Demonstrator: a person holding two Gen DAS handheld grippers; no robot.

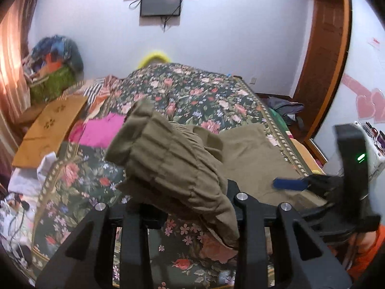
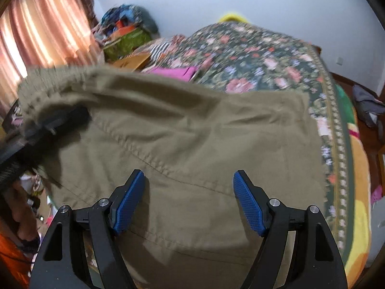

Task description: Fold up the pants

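Olive-green pants (image 2: 192,132) lie across a floral bedspread (image 2: 252,55). My left gripper (image 1: 185,207) is shut on the pants' elastic waistband (image 1: 166,149) and holds it lifted above the bed; the fabric hides its fingertips. It shows at the left of the right wrist view (image 2: 55,120), under the raised waistband. My right gripper (image 2: 189,192) is open, its blue pads (image 2: 247,204) spread just above the flat part of the pants. In the left wrist view the right gripper (image 1: 296,183) is at the right, over the pants.
A pink cloth (image 1: 103,127) and a cardboard box (image 1: 48,130) lie at the bed's left side. A pile of clothes and a green bag (image 1: 53,77) stand at the far left by the curtain. Clothes lie on the floor (image 2: 368,106) to the right of the bed.
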